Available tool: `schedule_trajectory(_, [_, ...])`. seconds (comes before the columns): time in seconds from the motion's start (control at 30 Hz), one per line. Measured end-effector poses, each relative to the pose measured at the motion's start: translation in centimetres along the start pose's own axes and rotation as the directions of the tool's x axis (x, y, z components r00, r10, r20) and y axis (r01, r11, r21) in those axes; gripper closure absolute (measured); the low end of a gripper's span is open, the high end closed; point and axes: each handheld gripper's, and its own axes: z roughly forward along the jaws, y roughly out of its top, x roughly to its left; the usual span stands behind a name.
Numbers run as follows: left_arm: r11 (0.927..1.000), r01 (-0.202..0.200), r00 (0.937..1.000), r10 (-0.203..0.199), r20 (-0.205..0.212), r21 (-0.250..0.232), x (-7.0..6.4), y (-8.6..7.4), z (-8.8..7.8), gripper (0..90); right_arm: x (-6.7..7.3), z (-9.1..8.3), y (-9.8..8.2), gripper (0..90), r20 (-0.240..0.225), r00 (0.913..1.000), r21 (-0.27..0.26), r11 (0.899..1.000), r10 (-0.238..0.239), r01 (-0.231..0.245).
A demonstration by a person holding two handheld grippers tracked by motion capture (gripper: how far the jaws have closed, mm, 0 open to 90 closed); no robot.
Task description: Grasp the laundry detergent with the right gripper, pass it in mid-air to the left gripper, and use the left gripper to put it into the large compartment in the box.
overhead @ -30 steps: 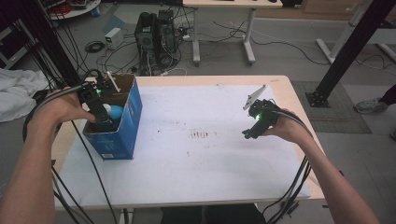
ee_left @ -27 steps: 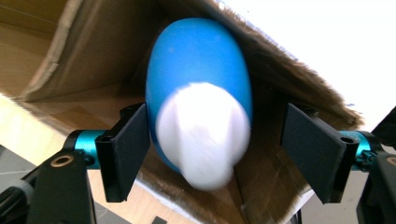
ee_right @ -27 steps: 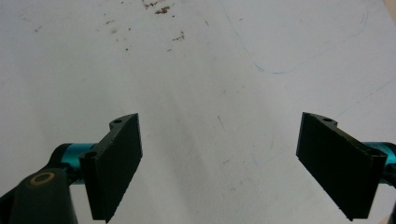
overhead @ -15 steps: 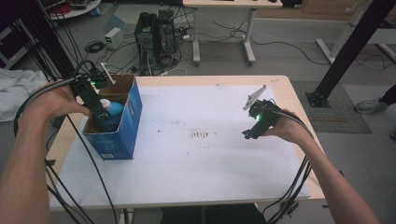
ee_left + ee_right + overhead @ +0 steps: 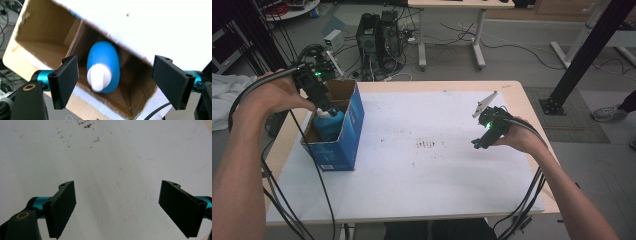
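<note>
The white table [image 5: 412, 190] ran bare along its near edge, where the person's two forearms came in from below with black cables trailing off them. A little farther in, on the right side, the right gripper [image 5: 479, 142] hung low over the tabletop in the person's right hand [image 5: 517, 137], pointing left toward the middle. In the right gripper view its jaws stood wide apart with nothing between them, only the scuffed white surface [image 5: 112, 170] beyond. A patch of small brown specks [image 5: 426, 144] lay near the table's centre, left of that gripper and well apart from it.

At the left edge sat a blue cardboard box [image 5: 346, 130], open at the top. Inside it stood a blue bottle [image 5: 329, 124] with a white cap. The left gripper [image 5: 326, 106], held in the left hand [image 5: 274, 95], hung just above the box's opening. In the left gripper view its jaws were spread wide, empty, with the bottle [image 5: 103, 67] framed between them down in the box [image 5: 45, 42] and touching neither pad.

Beyond the far edge, on the floor, stood a black computer tower [image 5: 374, 35] among loose cables.
</note>
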Motion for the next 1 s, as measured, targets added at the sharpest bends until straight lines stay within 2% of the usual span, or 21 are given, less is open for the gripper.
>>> schedule_trajectory(0.03, [0.9997, -0.022, 0.9997, 0.022, 0.004, 0.006, -0.1, 0.4, -0.1, 20.4, 0.0, 0.0, 0.0, 13.6, -0.001, 1.0000, 0.001, 1.000, 0.003, -0.003])
schedule_trajectory(0.07, [0.9998, -0.014, 0.9998, 0.014, 0.011, -0.014, -0.4, 0.7, 0.0, 20.4, 0.0, 0.0, 0.0, 13.6, -0.002, 1.0000, -0.001, 1.000, 0.002, -0.002])
schedule_trajectory(0.2, [0.9978, -0.063, 0.9979, 0.063, 0.018, -0.019, -1.3, 2.3, 0.2, 20.4, -0.1, -0.1, 0.0, 13.6, 0.001, 1.0000, -0.004, 1.000, 0.003, -0.003])
schedule_trajectory(0.3, [0.9936, -0.111, 0.9933, 0.112, 0.027, -0.021, -2.0, 3.6, 0.5, 20.4, -0.2, -0.1, 0.1, 13.6, 0.004, 1.0000, -0.002, 1.000, -0.003, 0.003])
schedule_trajectory(0.4, [0.9916, -0.121, 0.9918, 0.123, 0.037, -0.047, -2.8, 4.8, 1.0, 16.7, -0.2, -0.3, 0.3, 13.6, 0.002, 1.0000, -0.003, 1.000, -0.001, 0.001])
schedule_trajectory(0.43, [0.9850, -0.172, 0.9841, 0.172, 0.043, -0.017, -2.8, 5.2, 1.1, 16.7, -0.2, -0.3, 0.3, 13.6, 0.008, 1.0000, -0.003, 1.000, 0.003, -0.003])
schedule_trajectory(0.47, [0.9886, -0.141, 0.9880, 0.144, 0.057, -0.053, -3.4, 5.5, 1.5, 16.7, -0.2, -0.4, 0.4, 13.6, 0.004, 1.0000, 0.000, 1.000, 0.004, -0.004])
schedule_trajectory(0.5, [0.9865, -0.153, 0.9859, 0.156, 0.060, -0.059, -3.6, 5.9, 1.8, 16.7, -0.3, -0.4, 0.4, 13.6, 0.008, 0.9999, -0.008, 1.000, -0.014, 0.014])
schedule_trajectory(0.53, [0.9842, -0.168, 0.9832, 0.172, 0.063, -0.055, -3.8, 6.3, 2.0, 16.7, -0.3, -0.4, 0.4, 13.6, 0.008, 0.9999, -0.007, 1.000, -0.011, 0.011])
schedule_trajectory(0.57, [0.9839, -0.166, 0.9829, 0.170, 0.070, -0.066, -4.1, 6.6, 2.3, 16.7, -0.3, -0.4, 0.4, 13.6, 0.008, 0.9999, -0.006, 1.000, -0.007, 0.007])
schedule_trajectory(0.6, [0.9808, -0.186, 0.9788, 0.190, 0.076, -0.059, -4.3, 7.1, 2.4, 16.7, -0.3, -0.4, 0.4, 13.6, 0.010, 0.9999, -0.007, 1.000, -0.007, 0.007])
schedule_trajectory(0.63, [0.9809, -0.181, 0.9788, 0.187, 0.084, -0.071, -4.7, 7.4, 2.8, 16.7, -0.3, -0.4, 0.5, 13.6, 0.009, 0.9999, -0.007, 1.000, -0.009, 0.009])
schedule_trajectory(0.67, [0.9767, -0.204, 0.9739, 0.210, 0.087, -0.065, -4.8, 7.8, 2.9, 16.7, -0.3, -0.4, 0.5, 13.6, 0.008, 1.0000, 0.001, 1.000, -0.005, 0.005])
schedule_trajectory(0.9, [0.9714, -0.225, 0.9677, 0.232, 0.100, -0.078, -6.3, 10.0, 5.3, 16.7, -0.3, -0.3, 0.5, 13.6, 0.017, 0.9999, 0.005, 1.000, -0.003, 0.003])
schedule_trajectory(1.0, [0.9732, -0.215, 0.9693, 0.223, 0.104, -0.081, -6.7, 10.5, 6.5, 16.7, -0.3, -0.4, 0.5, 13.6, 0.017, 0.9999, 0.006, 1.000, 0.000, 0.000])
